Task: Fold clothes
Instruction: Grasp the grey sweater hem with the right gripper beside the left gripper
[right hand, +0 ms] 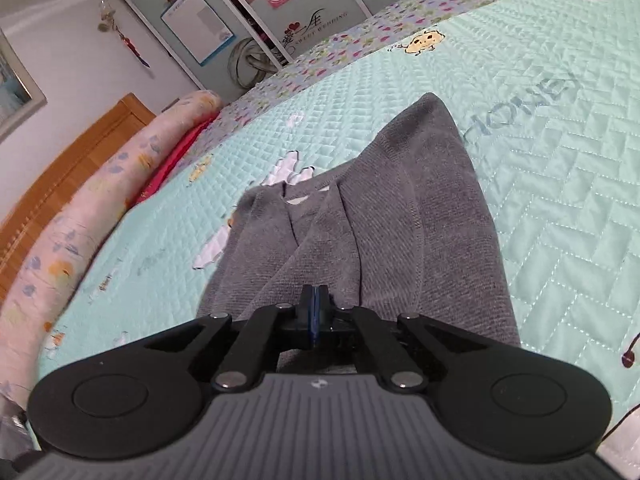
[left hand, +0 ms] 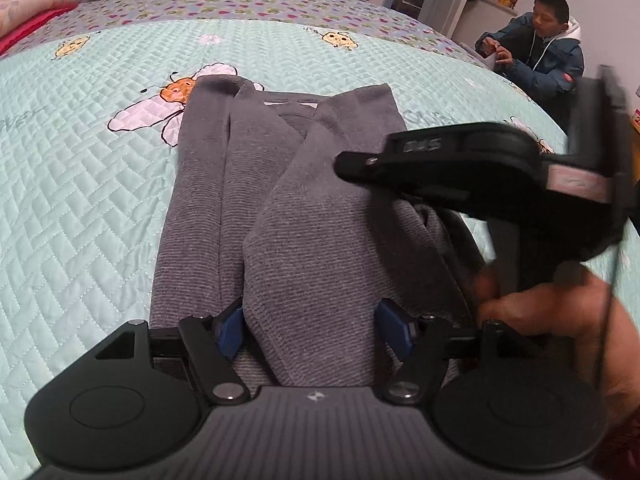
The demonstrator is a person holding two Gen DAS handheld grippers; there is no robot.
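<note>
A grey knitted garment [left hand: 296, 184] lies lengthwise on a mint-green quilted bedspread [left hand: 80, 184], both sides turned in toward its middle, its neckline at the far end. From the left wrist camera, the left gripper [left hand: 314, 330] stands wide open over the near hem, blue pads [left hand: 230, 332] on either side of the folded-in panel without pinching it. Only this view shows the right gripper [left hand: 352, 164] from outside, blurred and reaching in from the right over the cloth, with the hand [left hand: 560, 320] that holds it, and a person in a dark jacket [left hand: 536, 56] seated beyond the bed's far right corner. The right wrist camera alone shows that gripper's jaws pressed together with nothing visibly between them, above the cloth, plus a floral pillow [right hand: 92, 220] and wooden headboard [right hand: 72, 164] at the left.
</note>
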